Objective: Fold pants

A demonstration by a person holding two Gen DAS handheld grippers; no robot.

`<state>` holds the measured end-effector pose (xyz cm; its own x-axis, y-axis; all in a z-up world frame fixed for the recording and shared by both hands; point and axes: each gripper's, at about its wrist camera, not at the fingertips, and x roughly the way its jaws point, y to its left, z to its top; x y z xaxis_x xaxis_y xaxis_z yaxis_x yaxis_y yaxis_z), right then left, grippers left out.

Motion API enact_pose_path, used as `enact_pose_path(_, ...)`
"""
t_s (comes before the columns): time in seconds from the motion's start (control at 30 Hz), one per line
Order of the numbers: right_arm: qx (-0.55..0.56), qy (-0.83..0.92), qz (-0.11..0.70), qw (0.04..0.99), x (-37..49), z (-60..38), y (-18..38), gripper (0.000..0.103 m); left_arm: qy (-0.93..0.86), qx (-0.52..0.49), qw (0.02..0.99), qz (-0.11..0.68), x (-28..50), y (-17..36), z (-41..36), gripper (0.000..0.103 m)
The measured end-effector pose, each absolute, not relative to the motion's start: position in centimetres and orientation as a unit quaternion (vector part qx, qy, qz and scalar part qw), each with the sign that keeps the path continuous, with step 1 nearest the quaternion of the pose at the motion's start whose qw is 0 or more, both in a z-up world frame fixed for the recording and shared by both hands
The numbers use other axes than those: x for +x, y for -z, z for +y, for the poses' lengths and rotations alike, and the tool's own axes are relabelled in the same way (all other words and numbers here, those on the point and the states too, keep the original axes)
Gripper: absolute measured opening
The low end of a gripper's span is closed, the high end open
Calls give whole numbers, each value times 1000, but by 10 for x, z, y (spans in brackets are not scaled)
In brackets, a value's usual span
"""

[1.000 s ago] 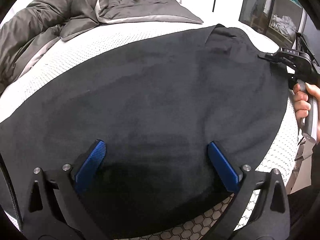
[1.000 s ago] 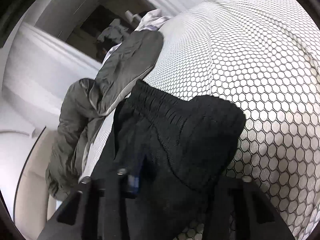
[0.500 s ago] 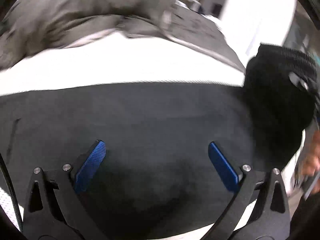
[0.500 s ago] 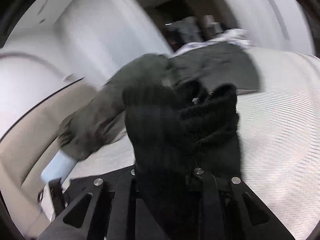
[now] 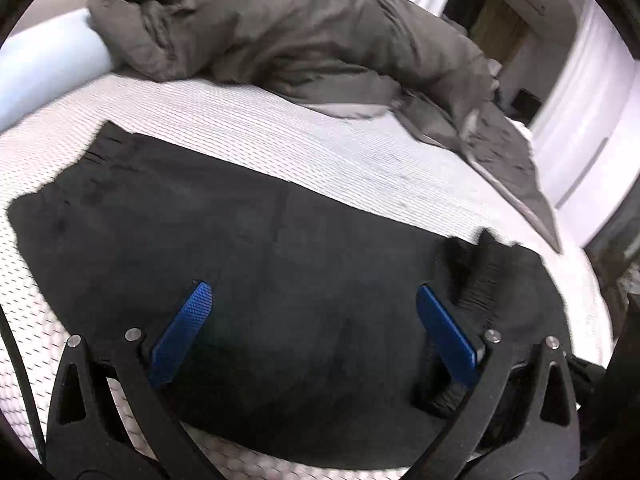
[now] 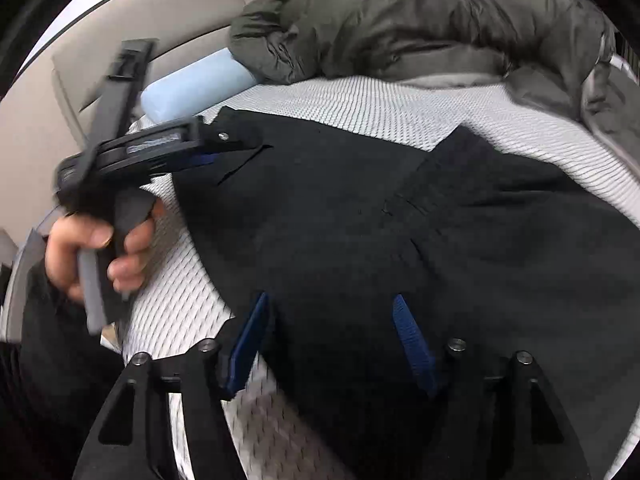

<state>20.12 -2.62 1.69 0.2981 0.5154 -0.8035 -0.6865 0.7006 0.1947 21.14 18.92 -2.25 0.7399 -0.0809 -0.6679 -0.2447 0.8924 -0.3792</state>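
Left gripper point(image 5: 316, 320) over the pants' point(image 5: 260, 280) near edge, jaws spread wide, gripping nothing. Pants lie flat on the bed point(image 5: 320, 140), one end doubled over at right. Right gripper point(image 6: 332, 332) over the pants too, jaws released, empty. Next, I'd judge: square the doubled layer's edges, smooth wrinkles outward, then pinch both corners evenly before the second fold so layers don't skew.

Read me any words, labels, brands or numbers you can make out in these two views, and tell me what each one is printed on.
No text can be read.
Left hand-held gripper: a light label strip on its black body, seen from the right wrist view, is too motion-blurred to read.
Black pants, grey duvet and white mattress: no print visible.
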Motion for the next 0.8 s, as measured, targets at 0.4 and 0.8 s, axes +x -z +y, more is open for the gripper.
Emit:
enact_pose_path(0.4, -92, -158, 520, 834, 190, -195, -4, 82, 60, -41, 887, 456, 226, 49, 91, 91)
enact_pose_path(0.8, 67, -194, 486, 849, 200, -241, -19, 80, 81, -112, 890, 434, 232, 34, 96, 67)
